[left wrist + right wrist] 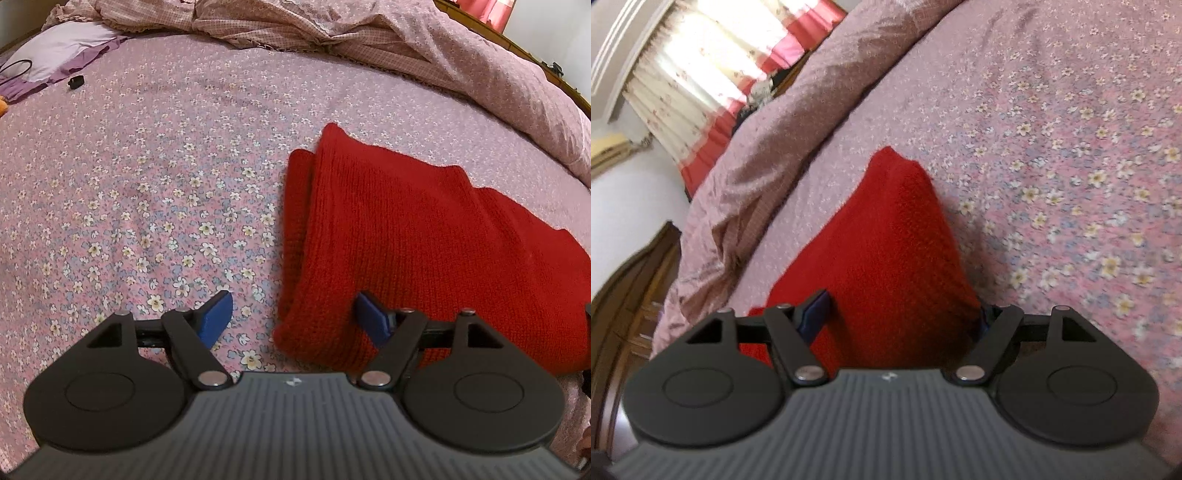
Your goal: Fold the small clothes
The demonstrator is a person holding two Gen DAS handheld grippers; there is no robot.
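Garment: red knit piece (399, 236), ribbed, maybe a scarf or small sweater; already doubled in layers, lying on the floral bedsheet (147, 184) toward the side where the pink quilt (480, 74) is heaped.
Left gripper (293, 317): jaws spread wide, holding nothing. One blue fingertip (216, 315) sits over bare sheet, the other over the knit's near corner; the folded edge runs between them. Contact with the cloth cannot be told.
Right gripper (905, 314): jaws wide apart with a raised ridge of the red knit (886, 240) filling the gap. Left pad partly shows against the cloth, right pad nearly hidden behind it. No pinch evident; reads as open around the fabric, not clamped.
Lie of cloth: in the right wrist view the knit peaks into a tented point away from the camera; in the left view it looks flatter, with a visible step where one layer ends.
Handling, judged: soft, thick, limp, light. Coarse knit should give good friction on the pads, little slip. It will stretch and sag if lifted by one point, and layers may slide apart.
Where to hold, judged: pinch through all layers at the near corners or folded edge, both grippers level, so the stack moves as one.
Risk, judged: catching only the top layer and undoing the fold.
Background: lilac pillow (62, 48) and small black object (75, 82) far across the bed; curtains (701, 66) beyond the quilt.
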